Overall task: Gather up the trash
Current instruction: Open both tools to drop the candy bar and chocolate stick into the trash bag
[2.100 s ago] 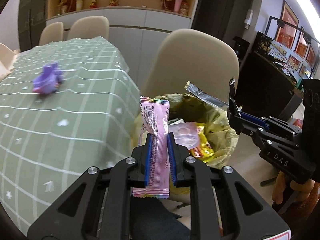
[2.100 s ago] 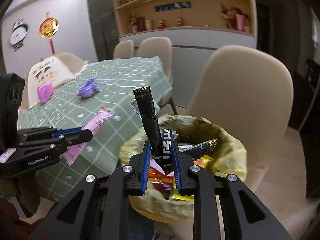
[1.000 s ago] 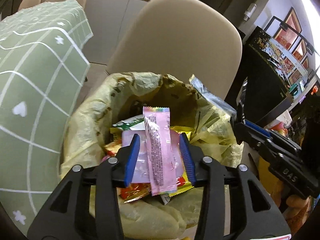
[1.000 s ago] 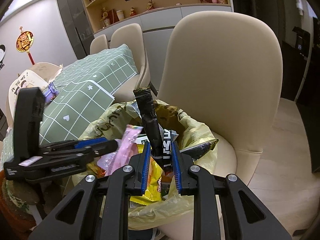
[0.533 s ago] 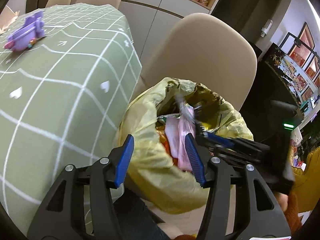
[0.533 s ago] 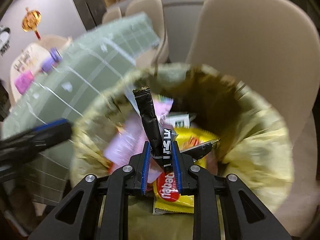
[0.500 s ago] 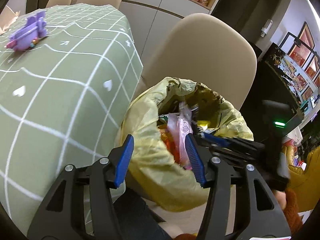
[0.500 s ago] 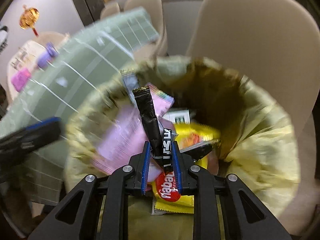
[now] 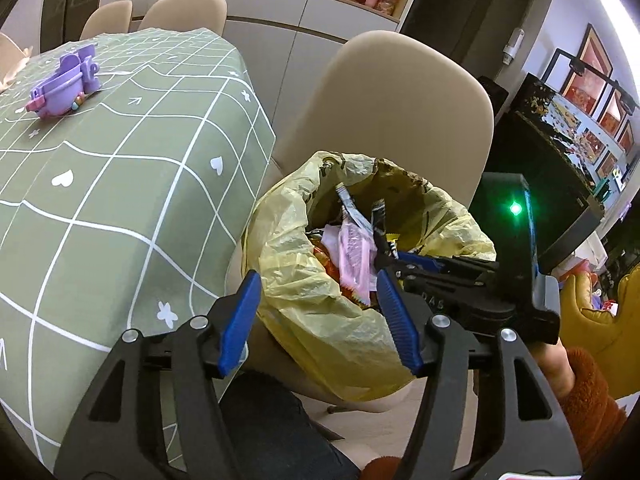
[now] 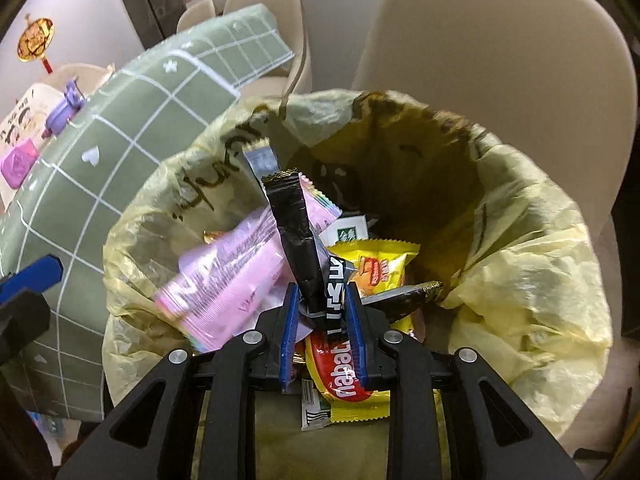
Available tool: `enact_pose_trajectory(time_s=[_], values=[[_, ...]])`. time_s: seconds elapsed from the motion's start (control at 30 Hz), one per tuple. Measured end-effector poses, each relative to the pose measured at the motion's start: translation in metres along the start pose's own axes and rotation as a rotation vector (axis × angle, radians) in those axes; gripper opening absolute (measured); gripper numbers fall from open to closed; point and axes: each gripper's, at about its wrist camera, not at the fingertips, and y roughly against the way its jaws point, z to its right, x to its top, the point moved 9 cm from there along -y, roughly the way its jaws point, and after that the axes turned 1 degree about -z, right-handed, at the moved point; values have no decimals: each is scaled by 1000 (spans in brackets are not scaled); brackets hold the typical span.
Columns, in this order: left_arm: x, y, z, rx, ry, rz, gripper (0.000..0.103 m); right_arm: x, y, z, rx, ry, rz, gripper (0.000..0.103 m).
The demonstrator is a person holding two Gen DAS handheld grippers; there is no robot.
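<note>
Black crinkled foil wrapper (image 10: pixel 298 240) upright between the blue-padded fingers (image 10: pixel 289 330) of the right gripper (image 10: pixel 322 330), narrowly parted and just easing wider, pads apparently still touching it; poised over the mouth of the yellow plastic trash bag (image 10: pixel 532 292), presumably so a release drops it straight in. Pink printed wrapper (image 10: pixel 236 276) at nine o'clock of it, lying loose on the heap of yellow and red snack packets (image 10: pixel 376 272). Left gripper (image 9: pixel 318 320) outside the bag's rim at nine o'clock, fingers spread wide and just opened further, empty. Green checked tablecloth on the surface (image 9: pixel 120 184) farther toward nine, purple toy (image 9: pixel 64 82) left there.
</note>
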Motion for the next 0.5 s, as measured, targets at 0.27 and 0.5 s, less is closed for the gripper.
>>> enact_pose_trajectory(time_s=[0.27,0.5], values=[[-1,5,1,0,1,11,64,-4,17,-1,-6,13,31,24],[-1,20,1,19,-10,40,69,-6,37,4,14,-19,90,39]])
